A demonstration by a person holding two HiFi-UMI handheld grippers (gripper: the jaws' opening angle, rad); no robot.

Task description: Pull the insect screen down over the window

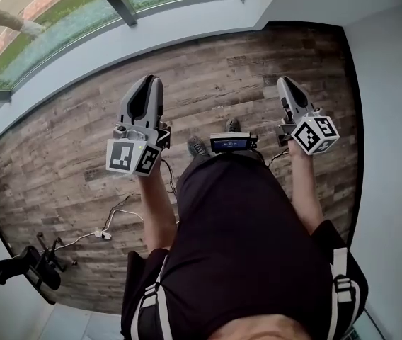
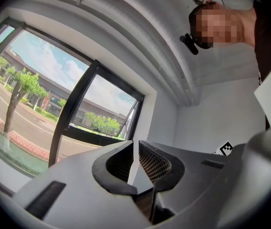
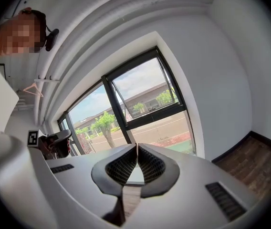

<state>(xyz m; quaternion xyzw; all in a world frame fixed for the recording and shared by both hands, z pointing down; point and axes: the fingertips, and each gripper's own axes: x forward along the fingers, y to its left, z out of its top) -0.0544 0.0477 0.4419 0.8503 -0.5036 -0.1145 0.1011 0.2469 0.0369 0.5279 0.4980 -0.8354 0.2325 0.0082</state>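
Observation:
A wide window with a dark frame (image 2: 76,104) fills the left of the left gripper view, and the same window (image 3: 145,92) stands ahead in the right gripper view. I can make out no insect screen over the glass. In the head view the window's glass (image 1: 59,20) runs along the top left, beyond a white sill. My left gripper (image 1: 150,83) is held out level in front of the person, its jaws a narrow gap apart (image 2: 135,144) with nothing between them. My right gripper (image 1: 284,83) is held out beside it, its tips touching (image 3: 136,148), empty. Neither gripper touches the window.
Wood-plank floor (image 1: 215,69) lies below, edged by a dark baseboard (image 1: 353,83) and a white wall on the right. White cables (image 1: 112,222) trail across the floor at the left, near a black stand (image 1: 27,264). A clothes hanger (image 3: 33,88) hangs on the far wall.

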